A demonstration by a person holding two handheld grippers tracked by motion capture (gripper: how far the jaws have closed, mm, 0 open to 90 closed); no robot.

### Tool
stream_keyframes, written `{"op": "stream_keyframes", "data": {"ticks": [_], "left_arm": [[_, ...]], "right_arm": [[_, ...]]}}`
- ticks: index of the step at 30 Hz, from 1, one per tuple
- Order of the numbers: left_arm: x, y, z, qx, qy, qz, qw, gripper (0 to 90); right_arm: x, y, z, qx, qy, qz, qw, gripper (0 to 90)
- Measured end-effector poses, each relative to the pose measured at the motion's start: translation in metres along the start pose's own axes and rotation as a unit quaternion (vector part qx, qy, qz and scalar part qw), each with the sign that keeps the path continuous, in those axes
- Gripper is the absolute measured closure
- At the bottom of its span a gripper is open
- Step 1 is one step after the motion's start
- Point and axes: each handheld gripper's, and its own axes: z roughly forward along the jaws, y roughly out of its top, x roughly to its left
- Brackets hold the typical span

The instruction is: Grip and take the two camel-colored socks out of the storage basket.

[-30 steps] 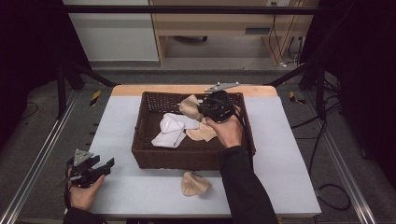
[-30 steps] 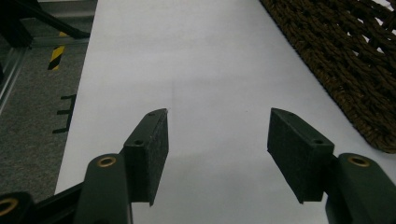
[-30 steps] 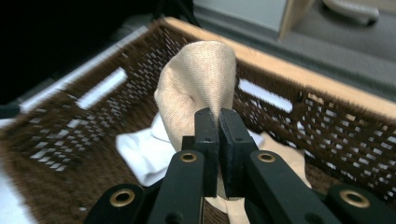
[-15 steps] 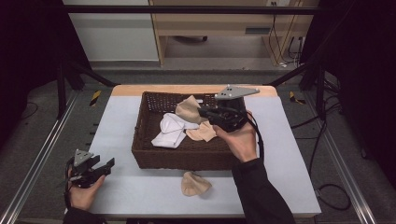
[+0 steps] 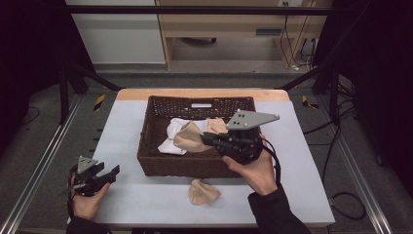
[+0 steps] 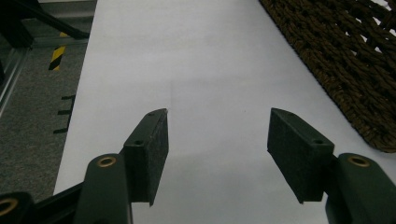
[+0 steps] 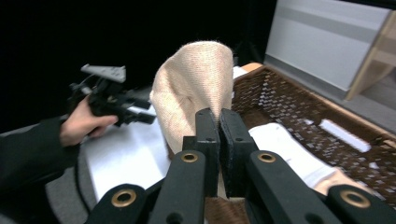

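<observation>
One sock in hand: my right gripper (image 5: 207,140) has its jaws pressed together on a beige knitted sock (image 5: 190,138), holding it up over the middle of the dark brown woven wicker basket (image 5: 195,165).
Basket contents: a white folded sock (image 5: 171,137) lies at the left inside, and another beige sock (image 5: 216,125) lies farther back on the right.
Left to do: one beige crumpled sock (image 5: 203,191) lies on the pale grey table top (image 5: 302,170), just near of the basket's front wall.
Left gripper (image 5: 111,171): jaws spread wide, holding nothing, low over the table's near left corner, well apart from the basket.
Progress: I judge it past halfway, whichever way the socks are going.
</observation>
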Motion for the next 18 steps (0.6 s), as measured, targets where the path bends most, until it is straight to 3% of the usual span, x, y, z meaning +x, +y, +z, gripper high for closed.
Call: {"op": "stream_keyframes", "data": {"ticks": [8,17,18], "left_arm": [[-0.001,0.0,0.0,-0.001,0.0,0.001,1.0,38.0],[-0.002,0.0,0.0,-0.001,0.0,0.001,1.0,38.1],[-0.002,0.0,0.0,-0.001,0.0,0.001,1.0,38.1]], "right_arm": [[0.019,-0.024,0.002,0.021,0.025,-0.007,0.9994,87.3],[0.025,-0.059,0.011,0.057,0.045,0.004,0.9974,87.3],[0.026,-0.071,0.016,0.07,0.049,0.01,0.9963,87.3]]}}
